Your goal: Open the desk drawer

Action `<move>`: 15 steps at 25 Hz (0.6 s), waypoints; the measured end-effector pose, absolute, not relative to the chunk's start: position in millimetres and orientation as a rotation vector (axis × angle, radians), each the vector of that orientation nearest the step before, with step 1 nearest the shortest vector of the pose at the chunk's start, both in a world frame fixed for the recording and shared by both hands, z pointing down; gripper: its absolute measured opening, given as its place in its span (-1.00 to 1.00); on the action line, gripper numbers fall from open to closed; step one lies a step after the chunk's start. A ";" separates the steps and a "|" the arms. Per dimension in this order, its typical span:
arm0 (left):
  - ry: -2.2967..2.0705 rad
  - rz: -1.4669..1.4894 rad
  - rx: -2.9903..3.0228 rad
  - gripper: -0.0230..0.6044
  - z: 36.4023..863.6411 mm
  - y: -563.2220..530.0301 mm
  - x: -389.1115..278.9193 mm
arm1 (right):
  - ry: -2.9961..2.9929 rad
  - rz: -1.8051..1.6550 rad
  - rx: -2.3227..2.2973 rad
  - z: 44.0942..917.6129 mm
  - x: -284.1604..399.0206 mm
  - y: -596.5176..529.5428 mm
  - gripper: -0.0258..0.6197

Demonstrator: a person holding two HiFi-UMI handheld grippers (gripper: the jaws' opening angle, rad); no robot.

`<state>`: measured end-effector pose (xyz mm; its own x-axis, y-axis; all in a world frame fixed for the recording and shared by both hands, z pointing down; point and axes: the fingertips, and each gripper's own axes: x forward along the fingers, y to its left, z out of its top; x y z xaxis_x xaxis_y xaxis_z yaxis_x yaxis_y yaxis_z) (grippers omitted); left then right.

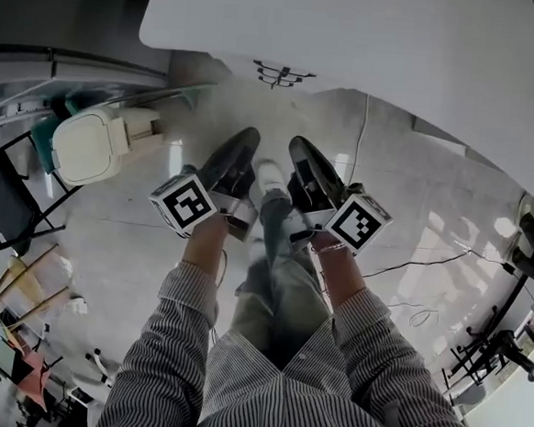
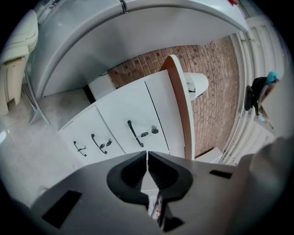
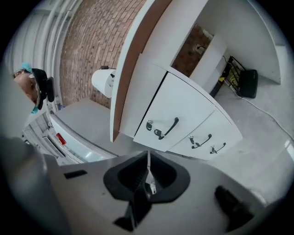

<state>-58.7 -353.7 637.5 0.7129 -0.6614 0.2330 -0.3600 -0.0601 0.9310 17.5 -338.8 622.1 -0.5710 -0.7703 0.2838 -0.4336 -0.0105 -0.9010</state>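
A white drawer unit (image 2: 124, 121) stands under the white desk top (image 1: 354, 40); the desk top hides it in the head view. It has three drawer fronts, all closed, each with a black handle and a key beside it. The biggest front's handle (image 2: 134, 133) (image 3: 171, 126) lies straight ahead of both grippers, well apart from them. My left gripper (image 2: 147, 154) (image 1: 248, 140) is shut with nothing between its jaws. Beside it, my right gripper (image 3: 148, 157) (image 1: 300, 148) is shut and empty too. Both point towards the space under the desk.
A cream chair (image 1: 93, 144) and a black chair (image 1: 6, 201) stand at the left. Cables (image 1: 420, 261) trail over the grey floor at the right. A black box (image 3: 250, 82) sits under the desk. A white cylinder (image 2: 198, 87) stands against the brick wall behind the unit.
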 end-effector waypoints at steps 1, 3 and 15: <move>-0.826 -0.296 1.669 -0.88 639.7 -357.5 -56.8 | 1.957 -1.619 -1.258 626.2 20.0 -339.6 -0.86; -0.825 -0.291 1.654 -0.88 645.3 -364.5 -55.0 | 1.911 -1.637 -1.243 634.4 22.6 -339.7 -0.86; -0.807 -0.314 1.596 -0.53 685.6 -394.0 -52.5 | 1.591 -1.651 -1.206 684.1 34.3 -364.5 -0.57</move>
<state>-52.5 -394.0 685.6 0.7172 -0.6533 0.2426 -0.3178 0.0032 0.9481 34.3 -364.5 684.1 -0.4508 -0.8631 0.2275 -0.1958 -0.1531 -0.9686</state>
